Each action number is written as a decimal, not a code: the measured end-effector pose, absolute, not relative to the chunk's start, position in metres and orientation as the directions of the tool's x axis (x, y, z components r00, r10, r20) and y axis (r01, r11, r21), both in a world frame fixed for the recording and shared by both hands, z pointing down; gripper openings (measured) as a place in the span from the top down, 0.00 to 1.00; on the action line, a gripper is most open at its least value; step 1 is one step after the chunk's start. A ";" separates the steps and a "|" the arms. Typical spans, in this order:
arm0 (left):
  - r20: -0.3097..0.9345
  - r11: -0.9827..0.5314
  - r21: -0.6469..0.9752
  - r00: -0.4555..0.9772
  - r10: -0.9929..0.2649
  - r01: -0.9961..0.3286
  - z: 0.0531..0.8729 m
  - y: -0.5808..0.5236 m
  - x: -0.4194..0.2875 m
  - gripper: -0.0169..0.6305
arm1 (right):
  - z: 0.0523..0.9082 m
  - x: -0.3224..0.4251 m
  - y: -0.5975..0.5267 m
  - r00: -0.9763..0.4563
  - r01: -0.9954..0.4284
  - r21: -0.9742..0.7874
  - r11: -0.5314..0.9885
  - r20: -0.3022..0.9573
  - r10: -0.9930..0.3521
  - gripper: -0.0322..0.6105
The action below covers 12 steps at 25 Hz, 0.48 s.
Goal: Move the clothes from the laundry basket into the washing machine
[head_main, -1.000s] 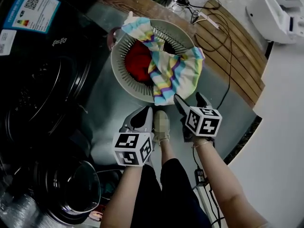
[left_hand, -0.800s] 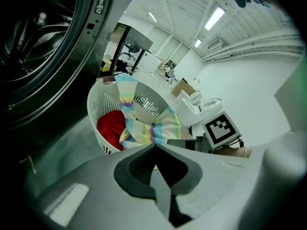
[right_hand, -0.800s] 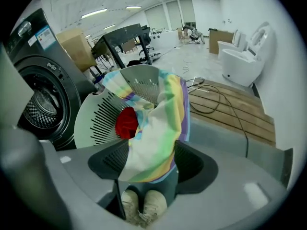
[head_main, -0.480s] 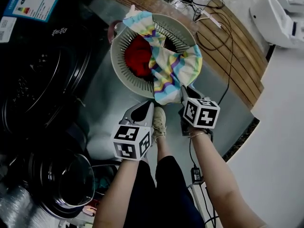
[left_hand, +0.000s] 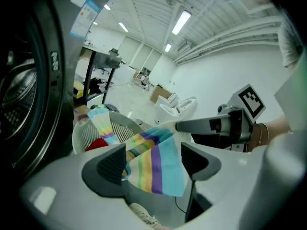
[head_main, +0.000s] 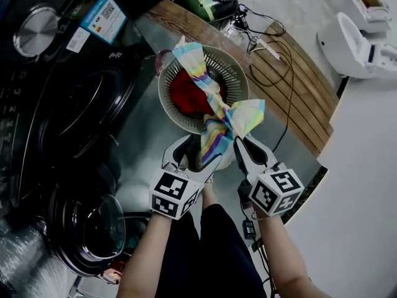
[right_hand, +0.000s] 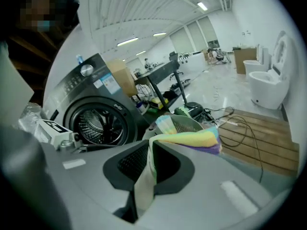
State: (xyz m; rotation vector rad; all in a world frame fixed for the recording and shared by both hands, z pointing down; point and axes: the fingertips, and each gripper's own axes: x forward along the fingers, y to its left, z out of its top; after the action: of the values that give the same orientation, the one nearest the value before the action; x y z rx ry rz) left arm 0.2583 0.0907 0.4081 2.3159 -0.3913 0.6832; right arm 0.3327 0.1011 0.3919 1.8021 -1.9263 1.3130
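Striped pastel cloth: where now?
The striped pastel cloth sits mid head view, pinched in the right claw, draped from the far rim of the round slatted basket to the open left claw.

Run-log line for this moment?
right claw shut on pastel rainbow-striped cloth | left claw open, cloth hangs between its jaws | red garment in round white slatted basket

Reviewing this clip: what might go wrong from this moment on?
1. Only the right tongs pinch the striped cloth, at one edge; the left tongs stand open, so it may slip.
2. Its far end lies over the rim of the basket, so pulling might snag or tip it.
3. The red garment beneath may get dragged out.
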 end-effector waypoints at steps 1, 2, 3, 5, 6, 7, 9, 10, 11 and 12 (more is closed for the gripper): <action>0.550 -0.752 0.510 0.831 -0.087 -0.416 0.394 0.092 0.259 0.42 | 0.375 0.325 0.100 -0.267 -0.876 -0.471 -0.100 0.648 -0.713 0.87; 0.530 -0.781 0.492 0.844 -0.083 -0.385 0.380 0.094 0.259 0.39 | 0.359 0.317 0.098 -0.296 -0.872 -0.486 -0.066 0.628 -0.720 0.86; 0.512 -0.806 0.473 0.856 -0.079 -0.357 0.367 0.096 0.259 0.38 | 0.344 0.310 0.097 -0.325 -0.866 -0.500 -0.029 0.606 -0.726 0.86; 0.487 -0.848 0.428 0.870 -0.076 -0.313 0.347 0.095 0.258 0.36 | 0.317 0.294 0.091 -0.392 -0.849 -0.527 0.052 0.559 -0.731 0.86; 0.477 -0.866 0.403 0.875 -0.077 -0.296 0.339 0.094 0.257 0.36 | 0.305 0.284 0.089 -0.430 -0.835 -0.542 0.094 0.536 -0.726 0.86; 0.464 -0.882 0.381 0.882 -0.078 -0.279 0.332 0.092 0.254 0.36 | 0.295 0.274 0.087 -0.472 -0.817 -0.561 0.135 0.515 -0.716 0.86; 0.416 -0.902 0.356 0.906 -0.082 -0.245 0.318 0.088 0.249 0.36 | 0.276 0.255 0.084 -0.551 -0.776 -0.593 0.215 0.471 -0.689 0.87; 0.385 -0.907 0.353 0.919 -0.083 -0.230 0.312 0.085 0.246 0.36 | 0.268 0.246 0.082 -0.585 -0.756 -0.602 0.255 0.450 -0.675 0.87; 0.355 -0.910 0.353 0.931 -0.085 -0.218 0.307 0.080 0.243 0.37 | 0.262 0.237 0.079 -0.617 -0.738 -0.607 0.294 0.431 -0.658 0.88; 0.331 -0.911 0.353 0.939 -0.090 -0.212 0.302 0.076 0.240 0.40 | 0.257 0.228 0.076 -0.645 -0.721 -0.610 0.328 0.416 -0.641 0.88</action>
State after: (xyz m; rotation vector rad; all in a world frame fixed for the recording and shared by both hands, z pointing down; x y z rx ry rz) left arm 0.2401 0.0761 0.3024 2.7042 -0.2190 0.4355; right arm 0.2281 0.0761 0.2570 1.2750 -2.4779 1.2205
